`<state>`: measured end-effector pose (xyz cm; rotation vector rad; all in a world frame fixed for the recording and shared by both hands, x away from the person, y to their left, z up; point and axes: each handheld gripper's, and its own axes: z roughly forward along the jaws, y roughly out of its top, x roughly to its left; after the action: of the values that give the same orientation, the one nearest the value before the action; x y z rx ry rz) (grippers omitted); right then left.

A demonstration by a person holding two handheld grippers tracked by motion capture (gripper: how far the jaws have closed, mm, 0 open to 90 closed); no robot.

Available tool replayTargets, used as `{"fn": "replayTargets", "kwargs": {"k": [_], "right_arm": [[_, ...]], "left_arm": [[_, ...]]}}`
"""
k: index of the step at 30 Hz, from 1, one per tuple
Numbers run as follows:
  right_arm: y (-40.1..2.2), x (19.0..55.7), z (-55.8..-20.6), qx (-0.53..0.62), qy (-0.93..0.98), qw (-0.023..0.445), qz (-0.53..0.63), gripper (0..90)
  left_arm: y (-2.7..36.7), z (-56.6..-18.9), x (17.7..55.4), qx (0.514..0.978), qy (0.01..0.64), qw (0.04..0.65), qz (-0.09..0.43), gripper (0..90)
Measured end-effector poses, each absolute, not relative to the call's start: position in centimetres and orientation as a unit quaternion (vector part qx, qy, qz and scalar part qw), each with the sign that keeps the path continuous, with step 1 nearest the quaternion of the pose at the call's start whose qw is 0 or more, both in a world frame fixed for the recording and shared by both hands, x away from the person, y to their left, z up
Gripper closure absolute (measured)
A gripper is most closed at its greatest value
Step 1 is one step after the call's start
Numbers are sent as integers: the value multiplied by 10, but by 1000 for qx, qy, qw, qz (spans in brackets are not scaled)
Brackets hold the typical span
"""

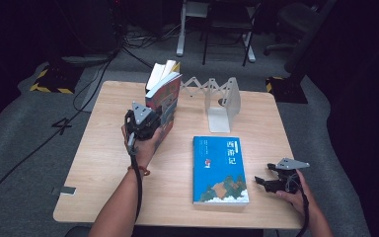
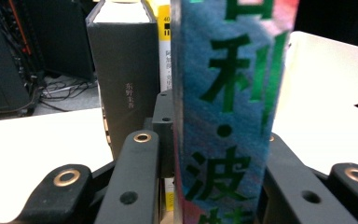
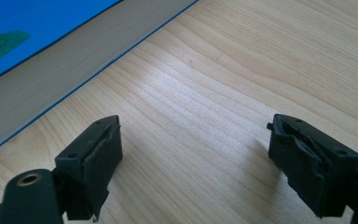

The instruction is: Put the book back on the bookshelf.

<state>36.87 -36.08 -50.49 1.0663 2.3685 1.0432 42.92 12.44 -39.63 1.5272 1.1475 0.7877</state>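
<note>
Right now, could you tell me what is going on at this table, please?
A person is working with a gripper in each hand. The left gripper is shut on the spine of an upright colourful book beside other standing books at the far side of the wooden table. The right gripper is open, low over bare wood beside a blue book lying flat. A white bookend stands behind it.

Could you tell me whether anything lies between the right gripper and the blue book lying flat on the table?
Nothing: in the right gripper view, bare wooden table separates the open right gripper from the blue book; the high view agrees.
</note>
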Motion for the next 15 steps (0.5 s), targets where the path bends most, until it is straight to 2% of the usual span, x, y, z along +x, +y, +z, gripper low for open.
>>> {"fn": "replayTargets", "kwargs": {"k": [15], "right_arm": [[-361, 369, -505, 375, 834, 170, 368, 174]], "left_arm": [[106, -393, 422, 647, 455, 529, 307, 742]]}}
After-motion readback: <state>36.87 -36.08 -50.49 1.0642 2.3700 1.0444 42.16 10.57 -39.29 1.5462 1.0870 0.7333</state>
